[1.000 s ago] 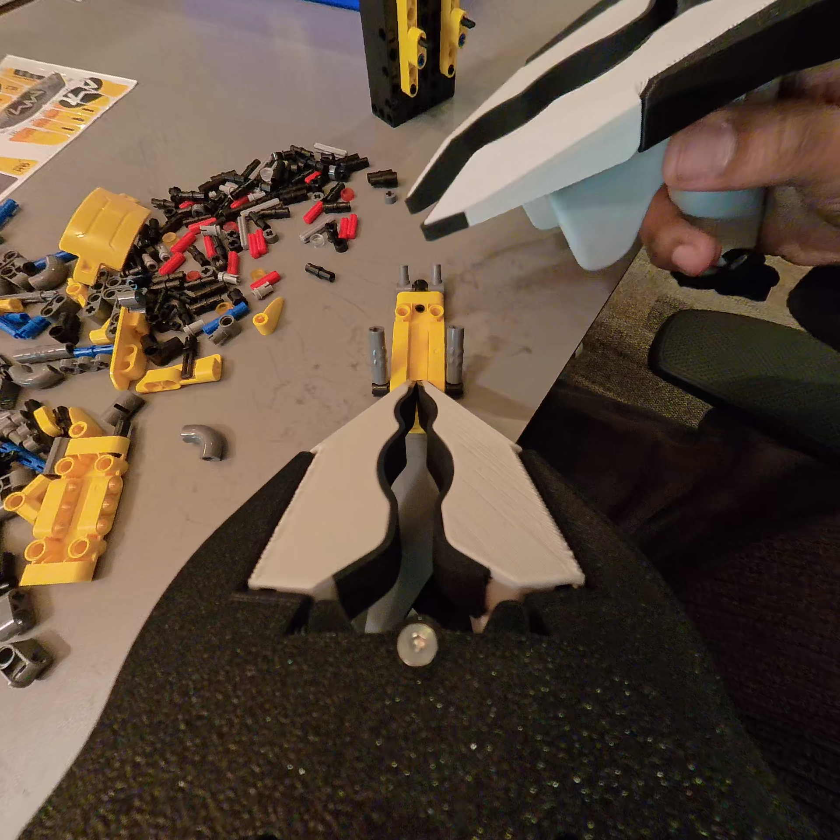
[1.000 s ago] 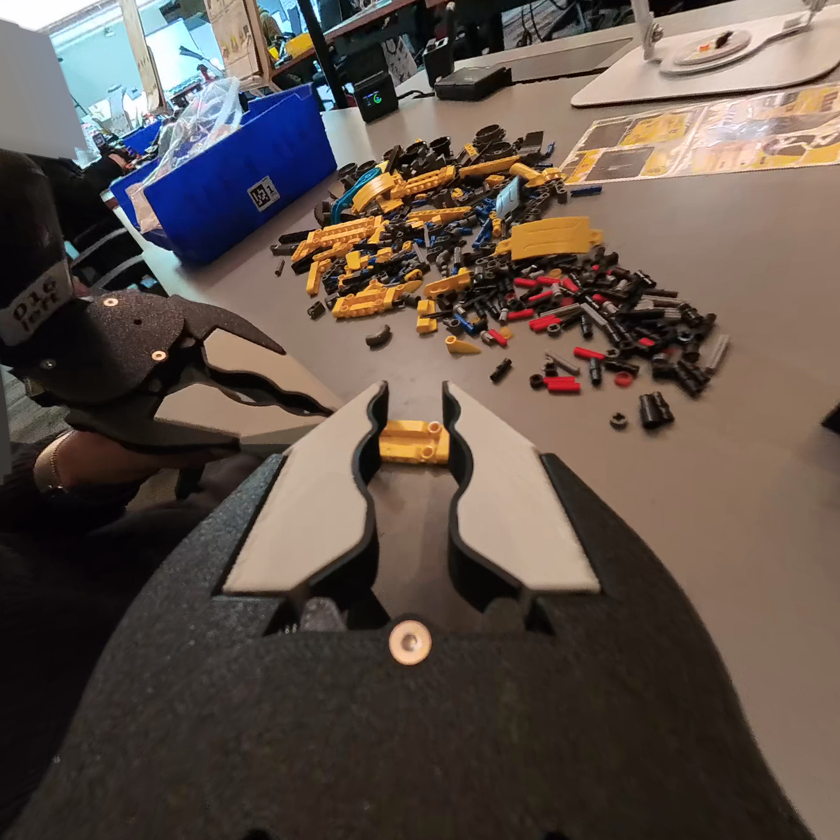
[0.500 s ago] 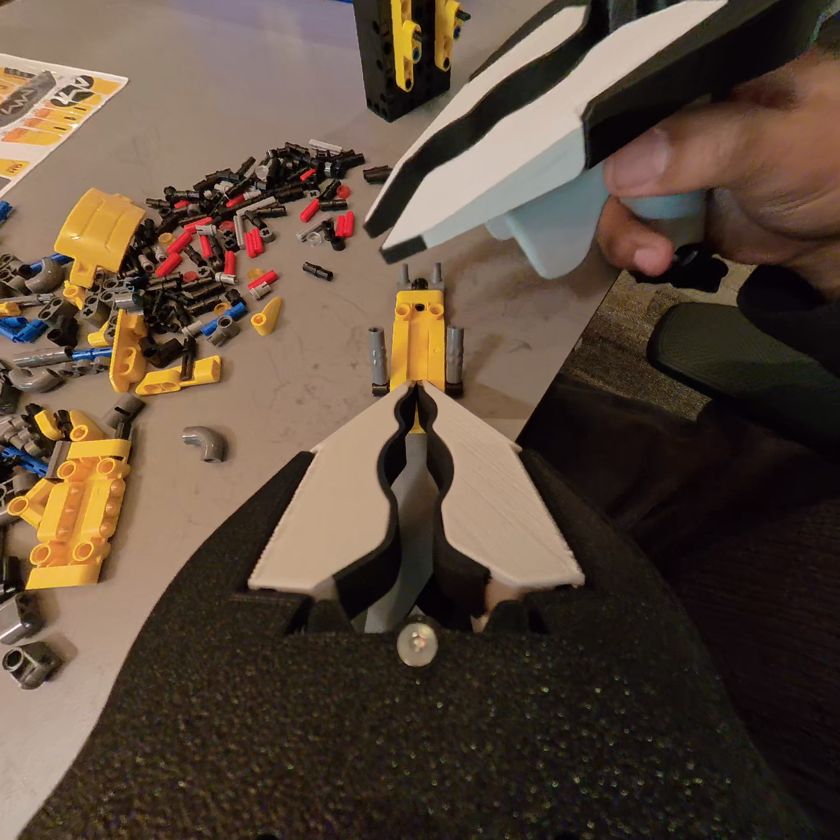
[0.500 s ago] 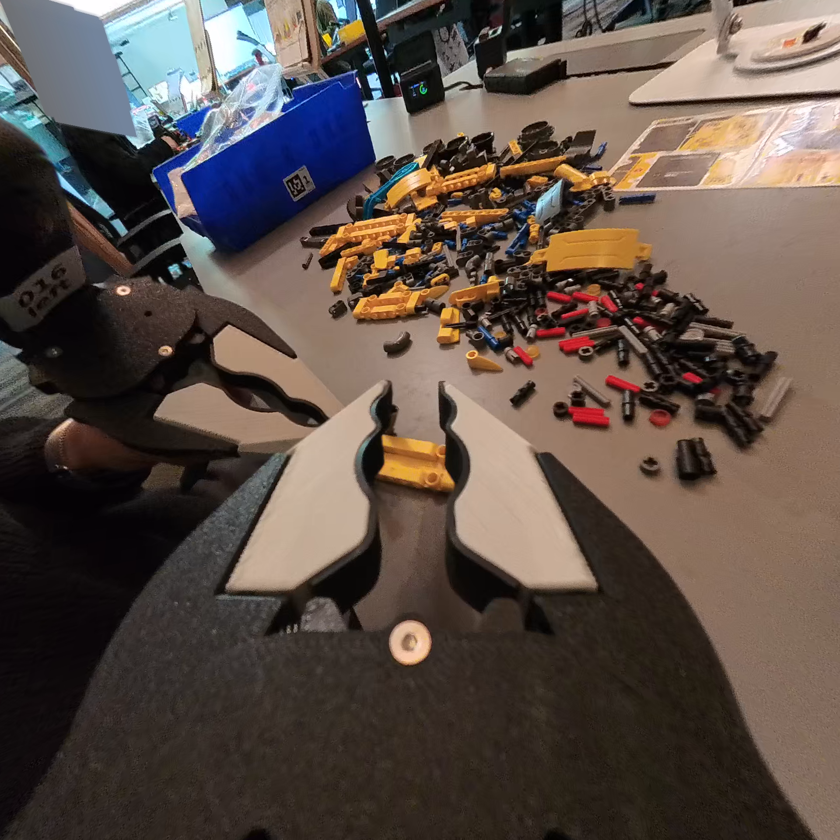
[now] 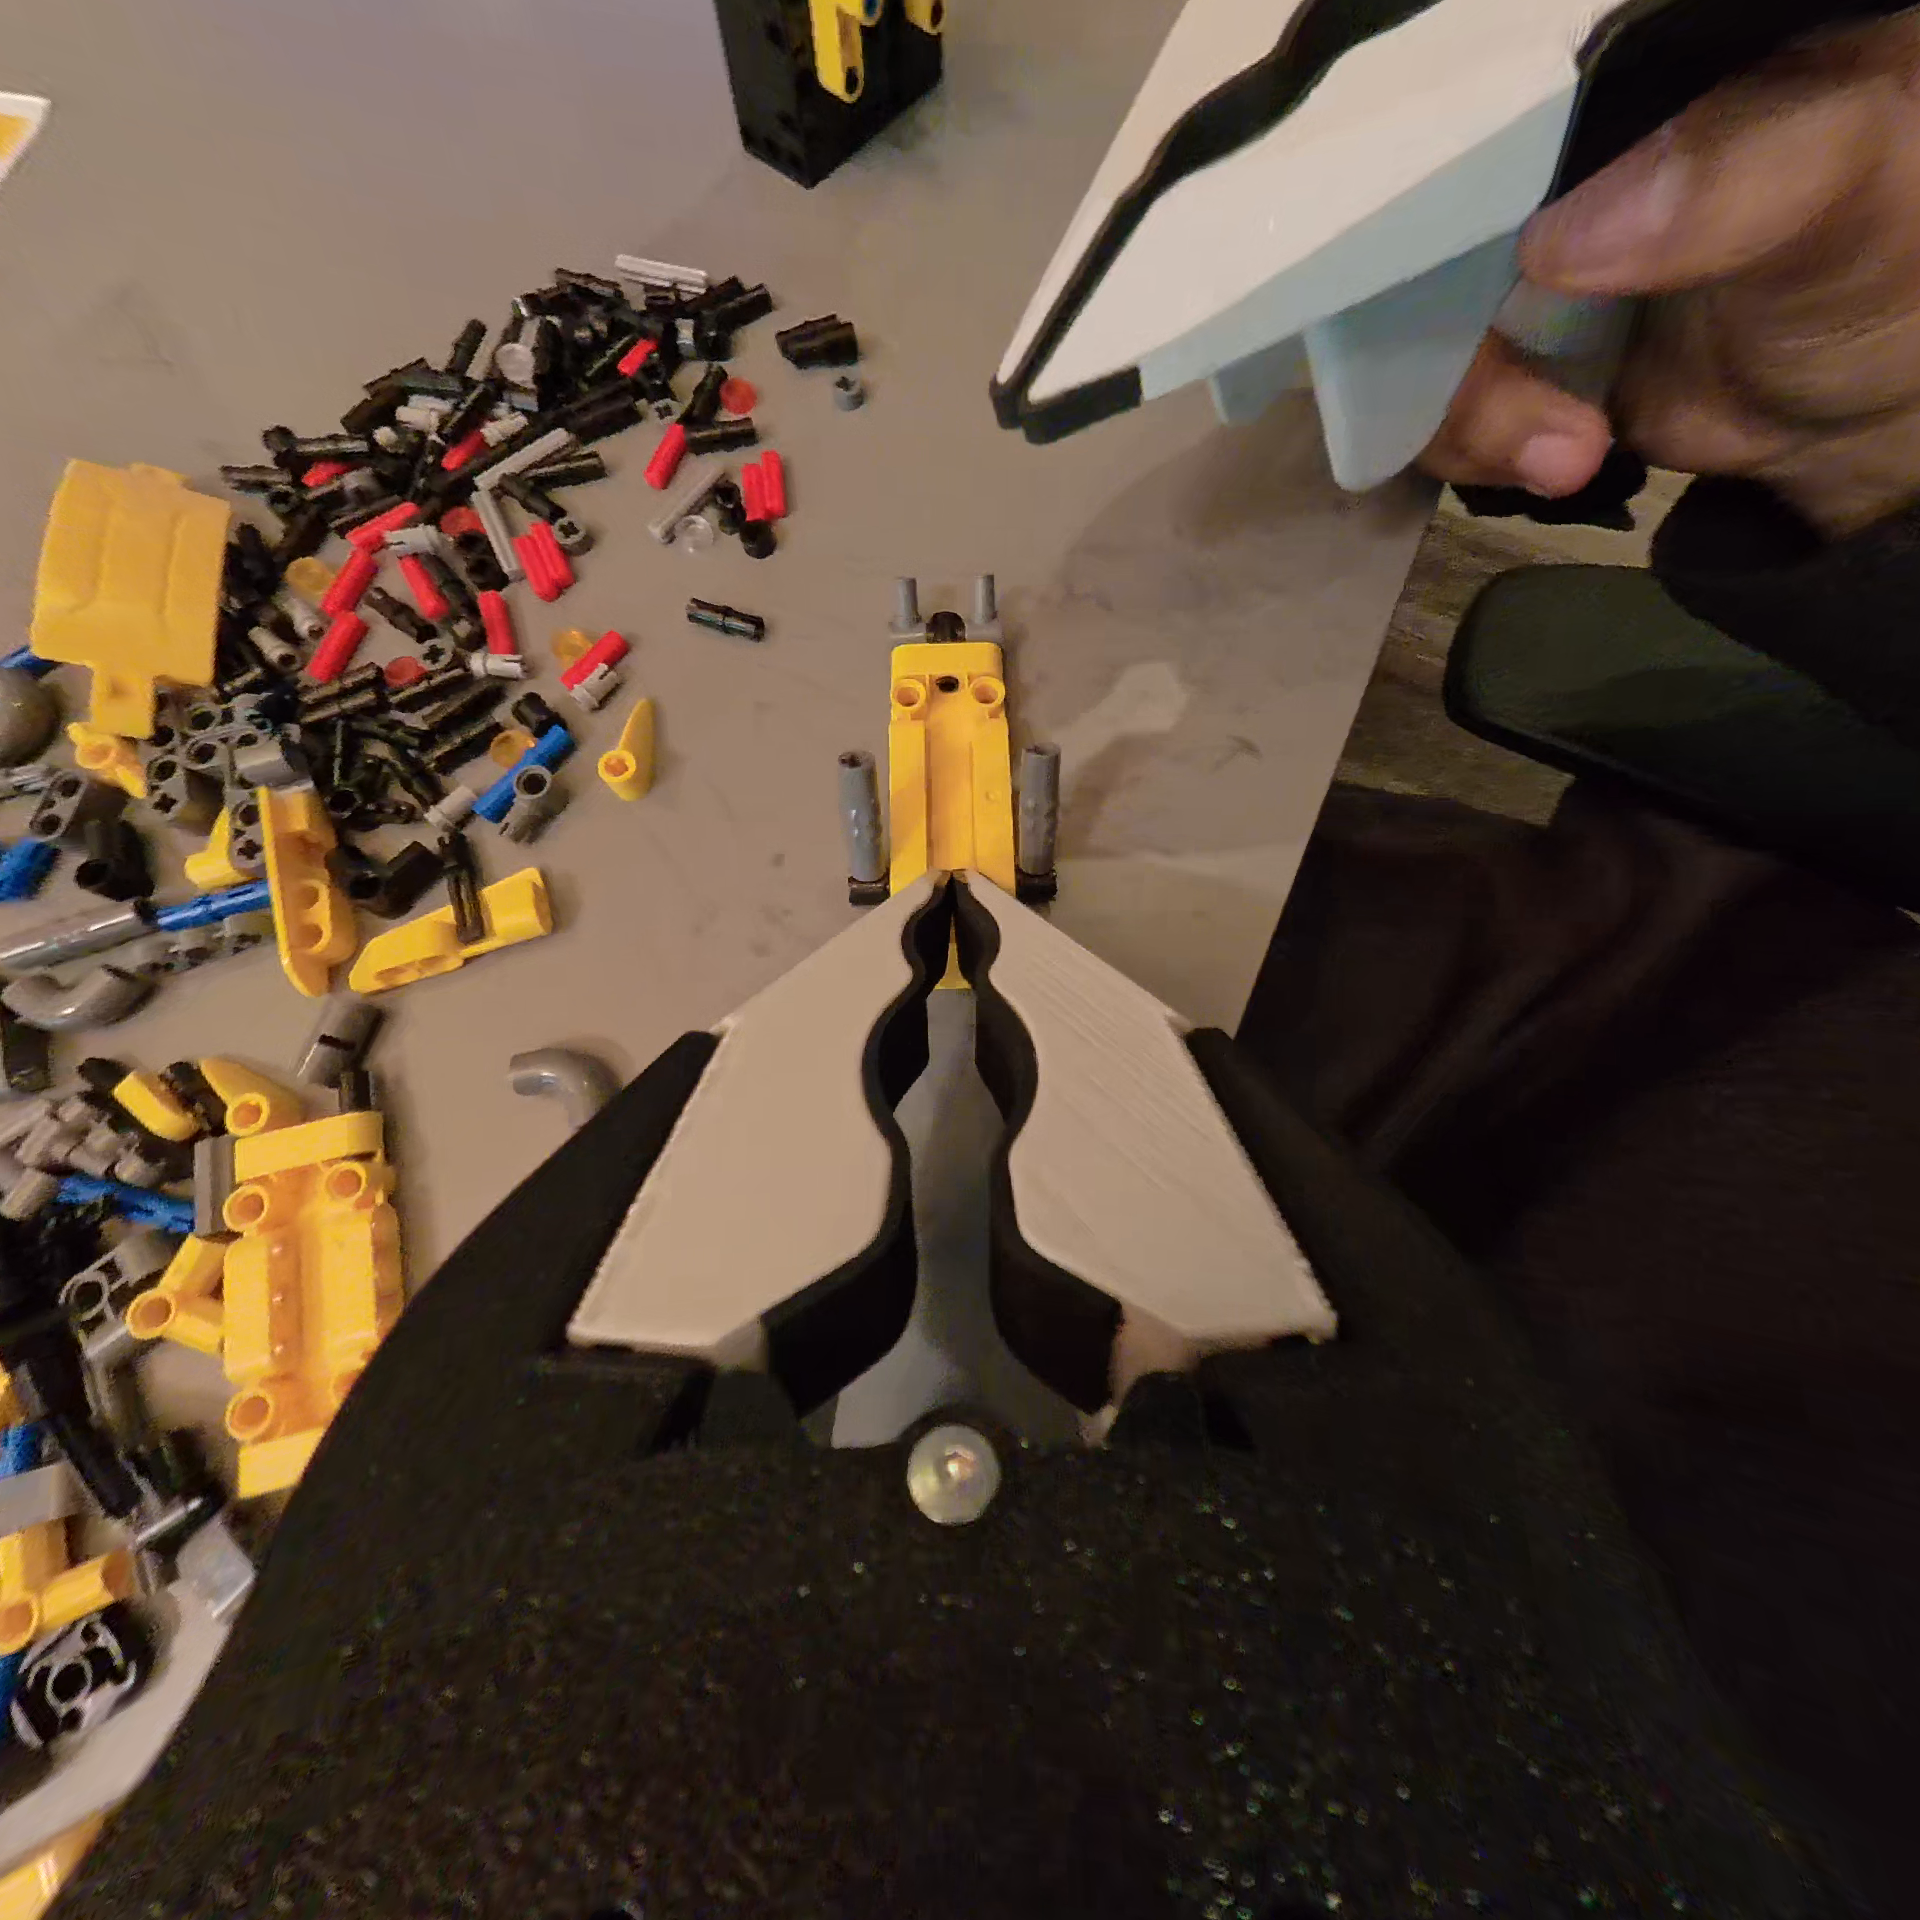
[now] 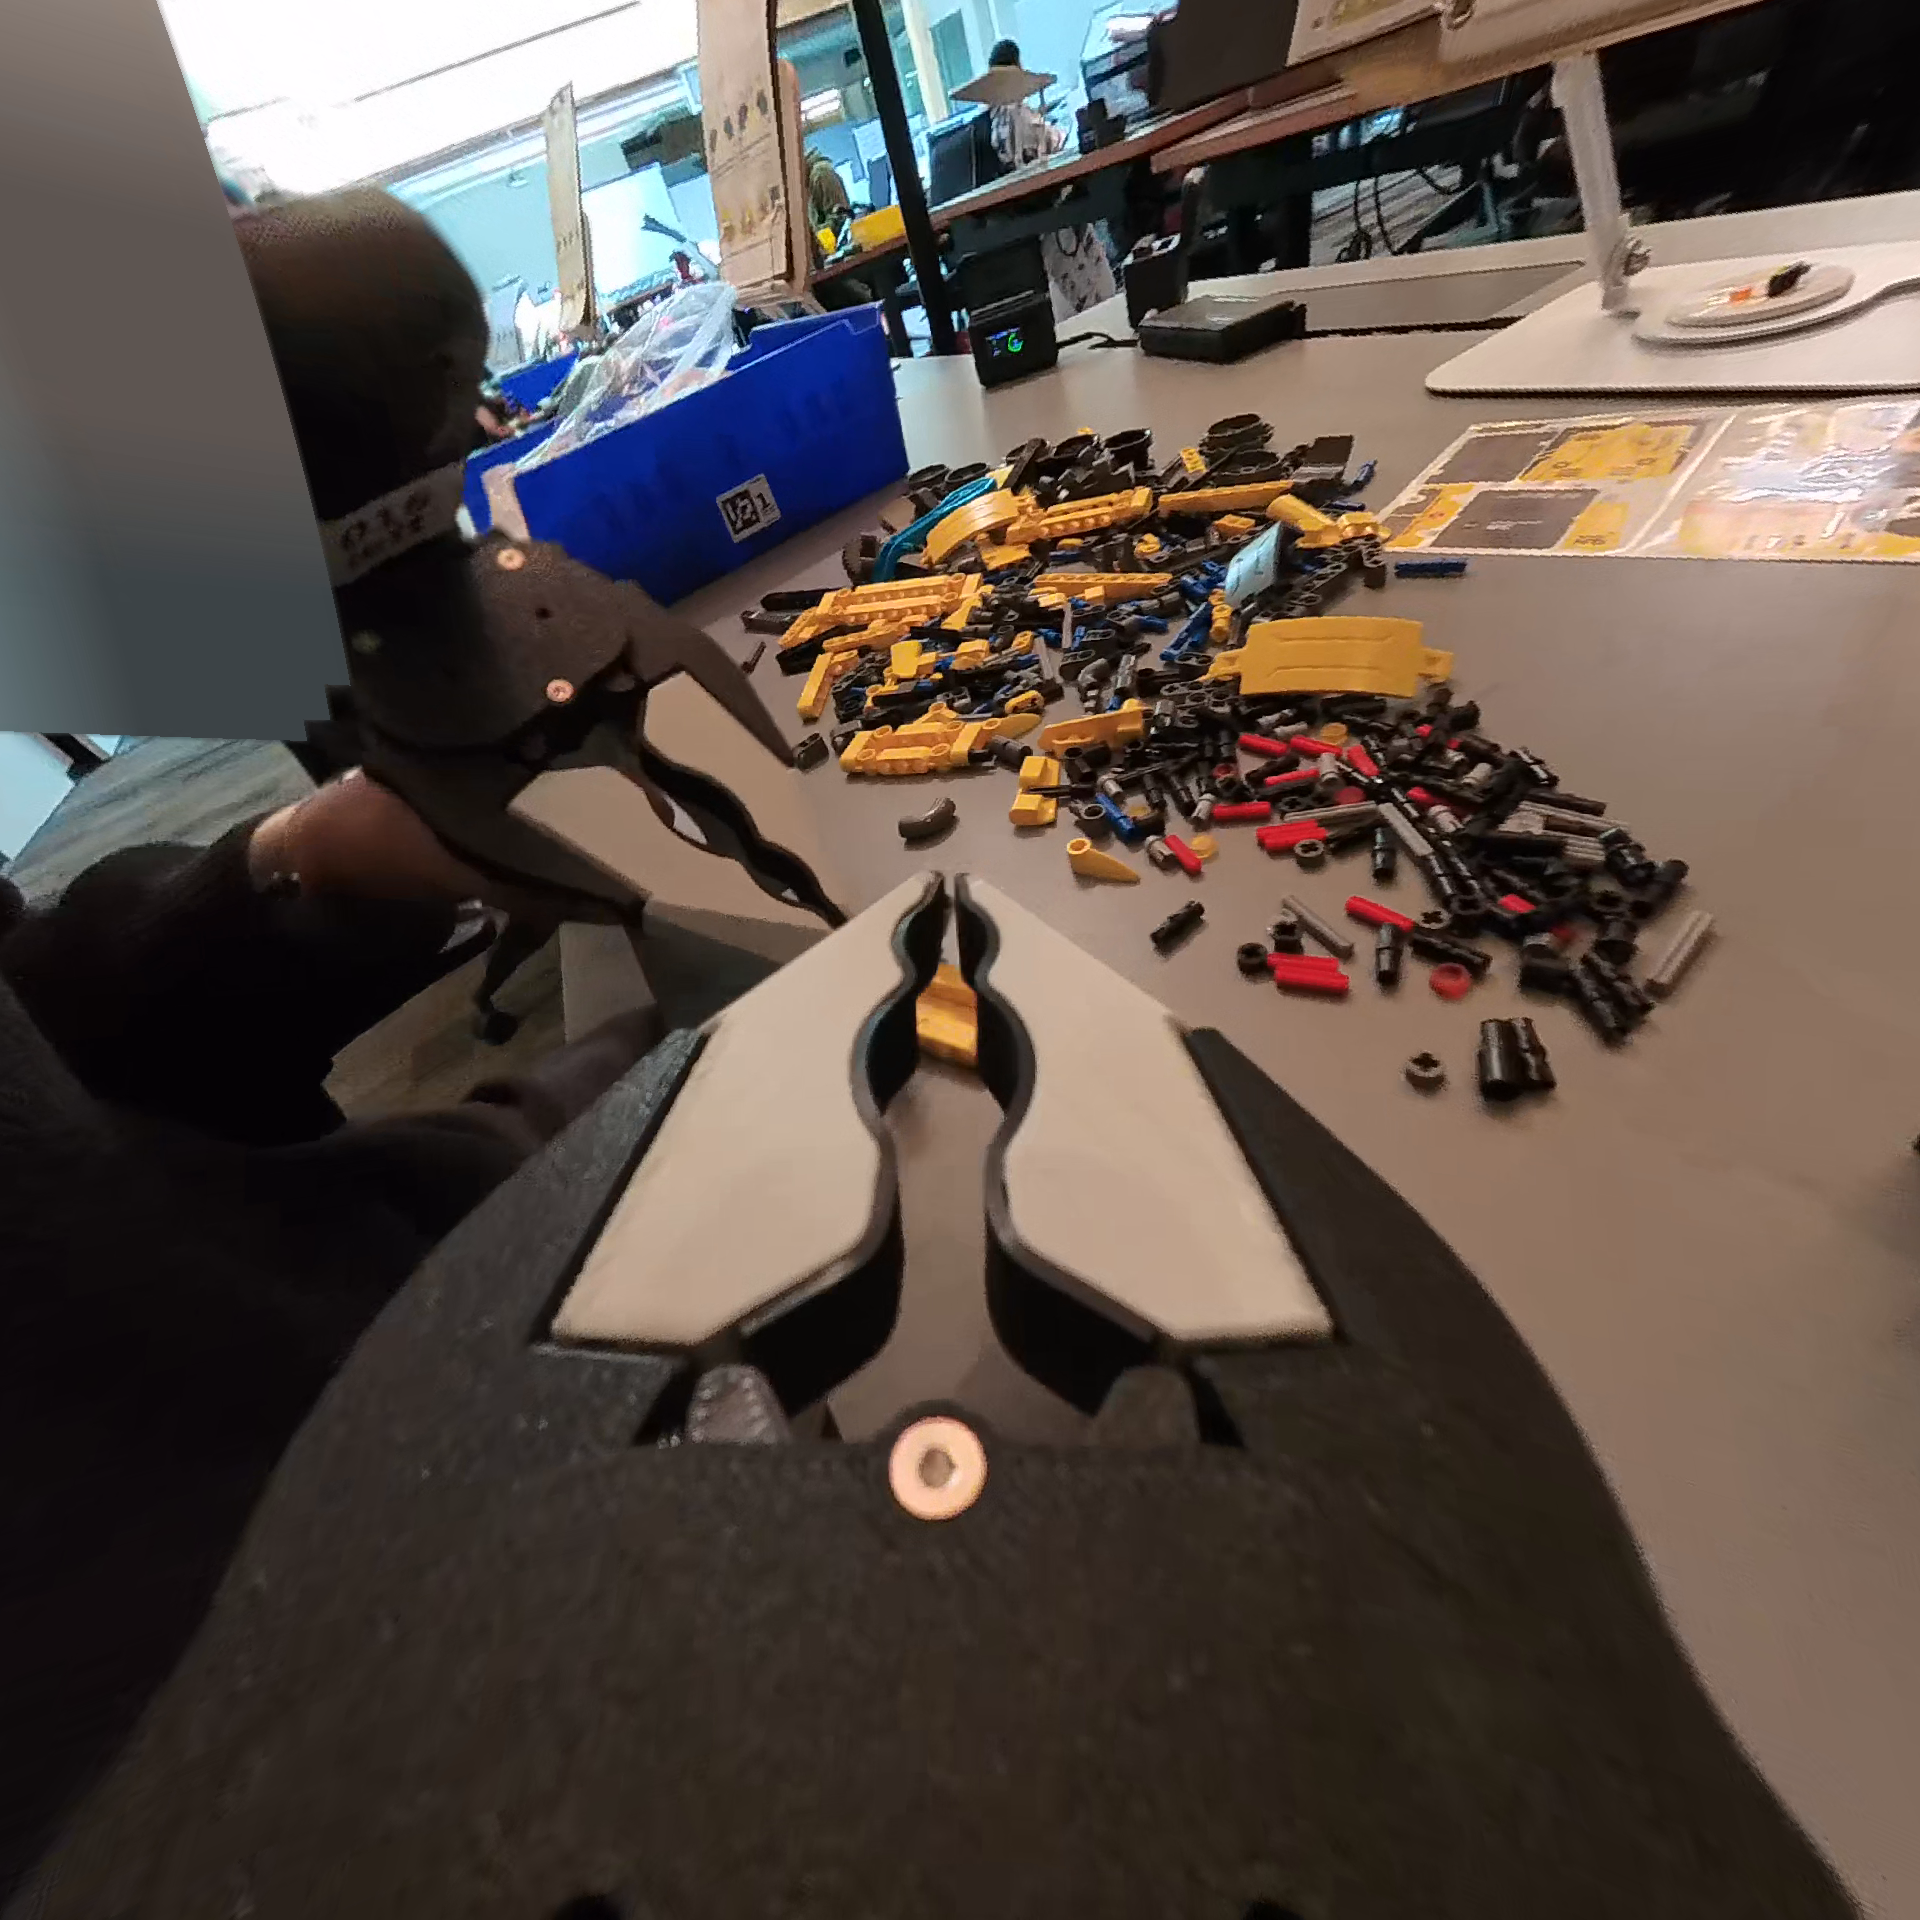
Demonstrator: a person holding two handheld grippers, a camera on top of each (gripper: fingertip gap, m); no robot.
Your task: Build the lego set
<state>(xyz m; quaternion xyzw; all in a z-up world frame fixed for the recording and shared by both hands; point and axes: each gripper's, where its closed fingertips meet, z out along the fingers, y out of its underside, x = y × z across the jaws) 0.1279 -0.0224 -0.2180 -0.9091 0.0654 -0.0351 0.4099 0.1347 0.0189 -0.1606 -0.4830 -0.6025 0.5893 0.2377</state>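
Note:
My left gripper [image 5: 951,891] is shut on the near end of a yellow assembly [image 5: 948,764] with grey pins along its sides. The assembly lies on the grey table [image 5: 1143,644] close to its right edge. My right gripper [image 6: 948,883] has its jaws closed with nothing between the tips. It hovers above the assembly, which shows through the gap between its fingers [image 6: 945,1013]. In the left wrist view the right gripper [image 5: 1023,410] hangs at the upper right, held by a hand [image 5: 1714,343]. The left gripper [image 6: 826,914] shows at the left of the right wrist view.
A pile of black, red, grey, blue and yellow parts [image 5: 468,582] spreads left of the assembly [image 6: 1299,790]. A black block with yellow beams [image 5: 831,83] stands at the far side. A blue bin [image 6: 707,457] and an instruction sheet [image 6: 1662,478] lie beyond. A chair [image 5: 1662,707] sits off the table edge. There is about 7 cm between the tips of the two grippers.
The right gripper's jaws have gone from open to closed, and it has drawn up and away from the yellow assembly. The left gripper stays shut on the assembly.

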